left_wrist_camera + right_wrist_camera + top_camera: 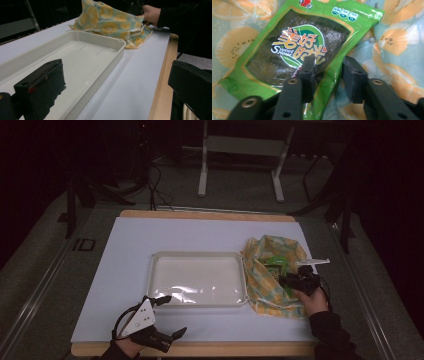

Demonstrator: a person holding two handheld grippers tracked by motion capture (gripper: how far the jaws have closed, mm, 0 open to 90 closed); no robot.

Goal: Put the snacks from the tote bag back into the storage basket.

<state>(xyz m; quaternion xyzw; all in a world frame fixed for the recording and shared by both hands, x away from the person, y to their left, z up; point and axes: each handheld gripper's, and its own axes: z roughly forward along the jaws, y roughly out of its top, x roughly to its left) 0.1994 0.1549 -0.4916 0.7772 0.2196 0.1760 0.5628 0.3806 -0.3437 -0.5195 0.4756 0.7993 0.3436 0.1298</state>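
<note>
My right claw sits over the green snack packet, which lies in the mouth of the fruit-print cloth bag at the right of the desk. Its jaws are parted a little and straddle the packet's near edge, one jaw on the wrapper face, the other off the edge over the cloth; I can't yet call it a grip. I judge the step to be lifting the packet out, likely toward the empty white tray just left of the bag. To do it well I'd get one jaw under the edge and close on wrapper alone, not on the cloth below, then lift slowly so the bag doesn't drag along. My left claw rests wide open at the near left, by the tray's near corner, free to pin the bag down.
</note>
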